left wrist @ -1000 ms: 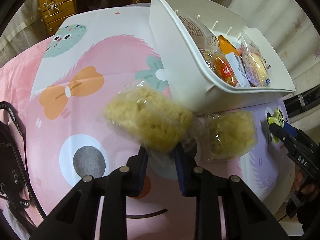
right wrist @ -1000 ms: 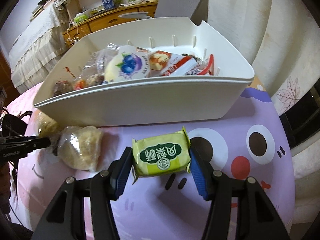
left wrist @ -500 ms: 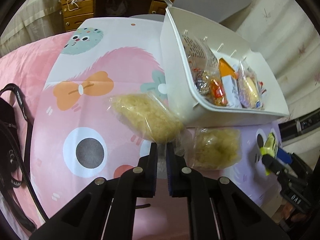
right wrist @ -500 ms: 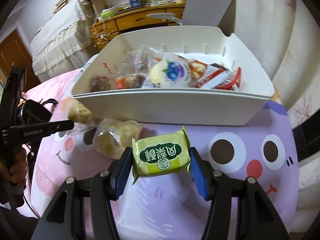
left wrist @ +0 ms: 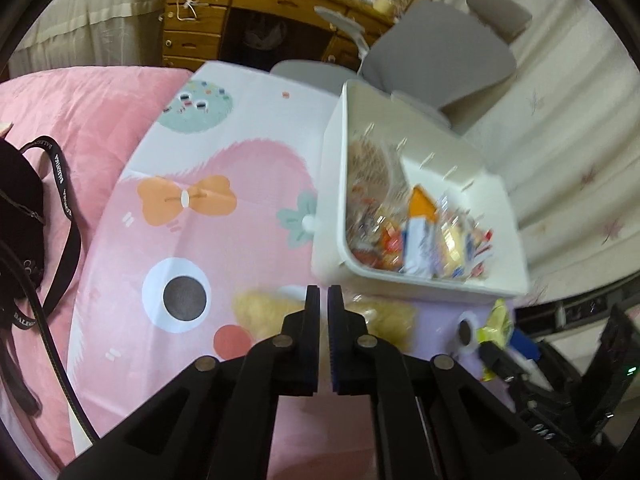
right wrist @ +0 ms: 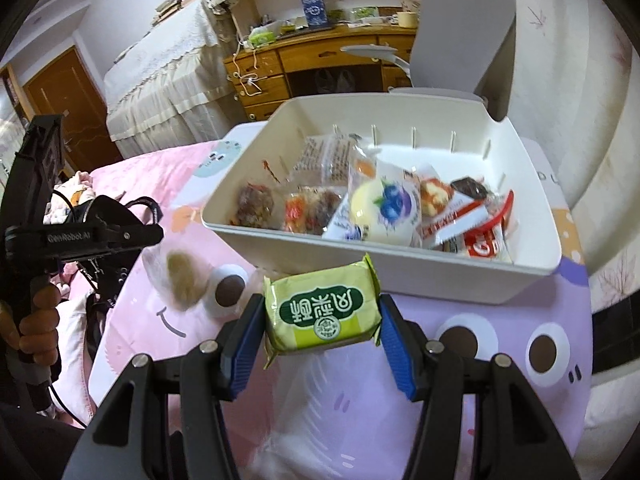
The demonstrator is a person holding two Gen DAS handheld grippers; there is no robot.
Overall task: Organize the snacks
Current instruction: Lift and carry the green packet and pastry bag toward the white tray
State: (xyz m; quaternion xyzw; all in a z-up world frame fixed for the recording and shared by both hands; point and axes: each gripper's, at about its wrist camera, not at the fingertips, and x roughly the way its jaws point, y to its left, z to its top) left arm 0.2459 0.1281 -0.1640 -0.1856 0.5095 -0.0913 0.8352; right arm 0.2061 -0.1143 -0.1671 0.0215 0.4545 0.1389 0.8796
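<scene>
Left-wrist view, from left to right: a black bag strap at the left edge; the left gripper at lower centre, jaws clenched with nothing visibly between them, hiding part of two yellow snack packs on the cartoon bedsheet; the white bin of snacks, centre right. Right-wrist view: the right gripper grasps a green snack pack, bottom centre, before the bin's near wall; a grey chair stands upper right.
</scene>
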